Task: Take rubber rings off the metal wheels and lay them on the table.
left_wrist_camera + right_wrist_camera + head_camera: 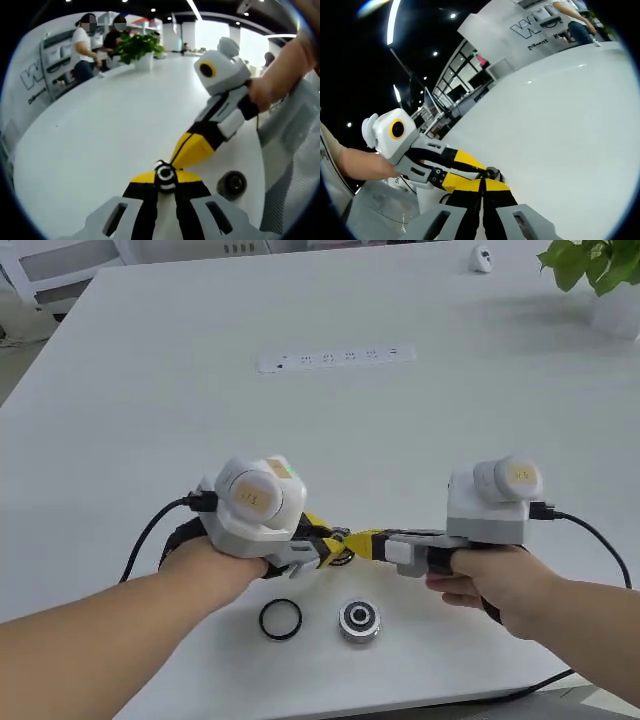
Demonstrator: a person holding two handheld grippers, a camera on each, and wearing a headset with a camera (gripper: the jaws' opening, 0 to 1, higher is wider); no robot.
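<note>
- I have the left gripper (165, 184) with its jaws clamped on a small metal wheel (165, 175). It is held in the air just behind and above the bare wheel (359, 620) that lies on the table (150, 390), so its face is turned to the other tool.
- My right gripper (482, 186) meets it tip to tip from the far side of the bare wheel. Its jaws are pressed together at the held wheel's rim. I cannot tell whether they have rubber pinched between them.
- The held wheel has a dark band around a pale hub, so I judge its ring is not yet off.
- One loose rubber ring (263, 620) lies flat just to the left of the bare wheel, and I take the two for a finished pair.
- I judge one tool is there to brace the wheel while the other peels, close above the bare wheel so a freed ring drops beside it.
- The power strip (336, 358) sits well beyond the bare wheel, out of the way.
</note>
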